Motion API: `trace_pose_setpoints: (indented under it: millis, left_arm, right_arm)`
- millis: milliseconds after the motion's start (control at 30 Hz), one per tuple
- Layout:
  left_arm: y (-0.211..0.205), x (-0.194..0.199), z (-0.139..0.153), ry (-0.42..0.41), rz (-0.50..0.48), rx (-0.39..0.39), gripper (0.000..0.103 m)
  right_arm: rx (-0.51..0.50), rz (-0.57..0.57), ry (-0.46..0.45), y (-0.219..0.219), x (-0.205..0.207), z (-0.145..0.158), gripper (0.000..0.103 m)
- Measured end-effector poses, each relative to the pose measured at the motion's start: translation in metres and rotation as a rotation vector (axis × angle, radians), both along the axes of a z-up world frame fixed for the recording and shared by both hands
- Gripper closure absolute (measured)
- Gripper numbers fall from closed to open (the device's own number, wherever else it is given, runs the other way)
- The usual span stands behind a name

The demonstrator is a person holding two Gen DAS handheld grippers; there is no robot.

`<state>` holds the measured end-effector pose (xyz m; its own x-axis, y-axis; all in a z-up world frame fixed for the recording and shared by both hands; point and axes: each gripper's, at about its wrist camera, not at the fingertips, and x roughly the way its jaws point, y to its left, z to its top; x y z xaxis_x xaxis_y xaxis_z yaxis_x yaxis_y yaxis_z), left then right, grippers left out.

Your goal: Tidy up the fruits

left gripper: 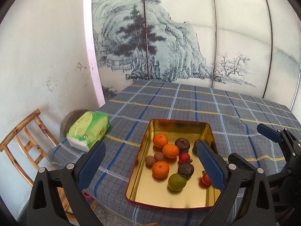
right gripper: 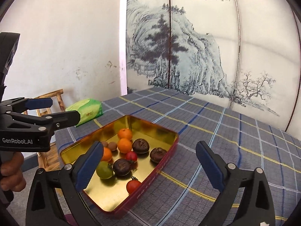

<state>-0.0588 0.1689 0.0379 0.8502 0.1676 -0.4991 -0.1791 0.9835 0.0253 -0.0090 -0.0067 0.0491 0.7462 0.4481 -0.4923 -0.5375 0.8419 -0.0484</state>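
Both claws, left claw [left gripper: 150, 162] and right claw [right gripper: 150, 162], wide apart, empty, above fruit tin [left gripper: 180, 124]

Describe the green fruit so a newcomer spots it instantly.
Find the gold tin on the plaid tablecloth. The green fruit lies in its near half, touching a dark brown fruit and beside an orange. It is the only green fruit in the tin.

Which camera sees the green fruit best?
The left wrist view shows it best: the green fruit lies whole and unblocked in the gold tin. In the right wrist view, the green fruit is partly hidden on its left side behind one finger of the right tongs.
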Motion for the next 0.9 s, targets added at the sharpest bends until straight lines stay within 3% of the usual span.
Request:
trace_pose_setpoints:
  millis: [900]
  left_arm:
    - [-0.0066, -0.0066, 0.0026, -0.002, -0.024, -0.002, 0.003]
  right_arm:
    - [0.003, -0.004, 0.014, -0.0045, -0.0008, -0.0014, 0.003]
